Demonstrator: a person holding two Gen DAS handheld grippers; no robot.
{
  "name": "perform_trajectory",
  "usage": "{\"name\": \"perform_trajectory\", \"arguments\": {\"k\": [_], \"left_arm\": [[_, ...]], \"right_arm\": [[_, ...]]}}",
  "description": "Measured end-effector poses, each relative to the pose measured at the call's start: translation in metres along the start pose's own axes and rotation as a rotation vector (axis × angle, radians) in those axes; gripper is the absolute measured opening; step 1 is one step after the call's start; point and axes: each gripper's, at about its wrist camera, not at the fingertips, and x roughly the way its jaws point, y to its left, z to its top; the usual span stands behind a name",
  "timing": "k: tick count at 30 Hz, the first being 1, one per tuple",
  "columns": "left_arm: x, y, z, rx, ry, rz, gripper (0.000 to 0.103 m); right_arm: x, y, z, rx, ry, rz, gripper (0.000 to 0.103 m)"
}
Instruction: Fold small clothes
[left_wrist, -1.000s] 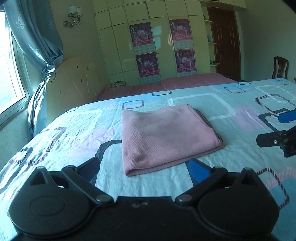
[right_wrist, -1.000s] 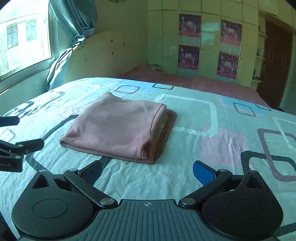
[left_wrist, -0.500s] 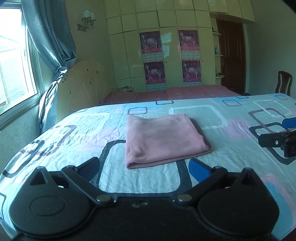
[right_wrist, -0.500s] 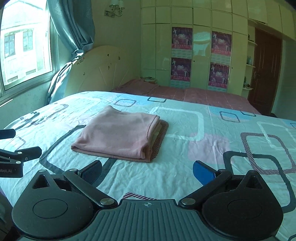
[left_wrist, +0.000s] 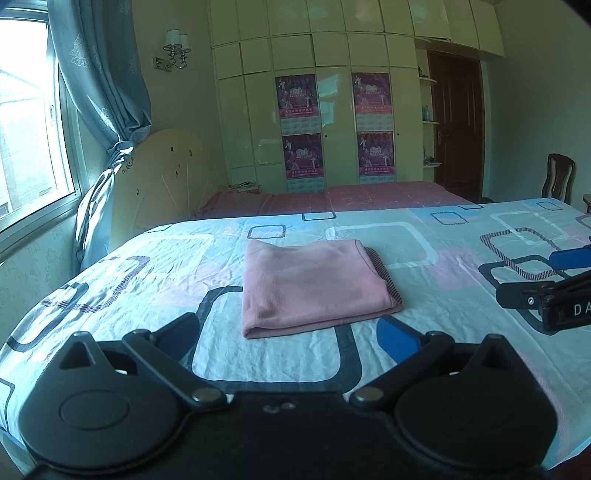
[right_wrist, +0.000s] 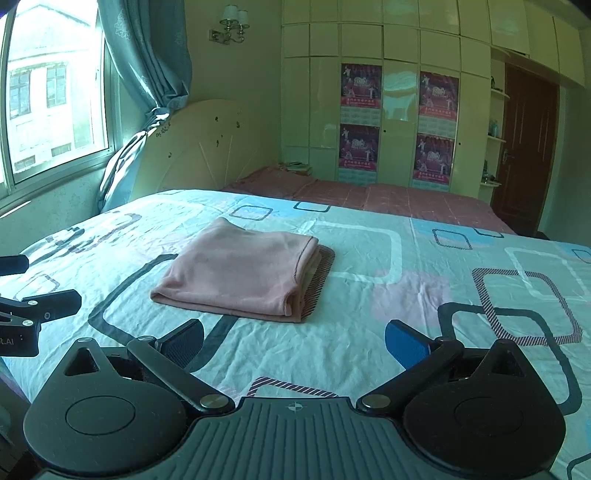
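Behind your work surface stands a pale wardrobe (left_wrist: 317, 122) with 4 purple posters (left_wrist: 297, 96) on its doors, a dark door (left_wrist: 458, 125) to its right and a curtain (left_wrist: 107, 74) by the window (left_wrist: 29, 122) on the left. You are over a bed (left_wrist: 147, 266) covered by a sheet printed with rounded squares. A chair (left_wrist: 559, 177) shows at the far right in the left wrist view.

Your pink cloth (left_wrist: 314, 284) lies folded flat in the middle of the bed; a striped layer peeks out along its right edge. Nothing lies between it and either tool.

Your left gripper (left_wrist: 291, 332) sits near the cloth's front edge, jaws spread wide, holding nothing. Its fingertips do not touch the cloth. Your right gripper (right_wrist: 293, 339) is likewise wide and empty, just short of the cloth's near corner.

Each tool shows at the edge of the other's view: the right one's fingers (left_wrist: 569, 258) at the far right, the left one's fingers (right_wrist: 55, 301) at the far left, both apart from the cloth.
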Motion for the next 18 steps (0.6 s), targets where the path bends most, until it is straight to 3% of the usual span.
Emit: {"name": "perform_trajectory", "arguments": {"k": [18], "left_arm": [[-0.0048, -0.0039, -0.0005, 0.011, -0.016, -0.001, 0.102]], "right_arm": [[-0.0074, -0.0011, 0.0031, -0.007, -0.013, 0.002, 0.103]]}}
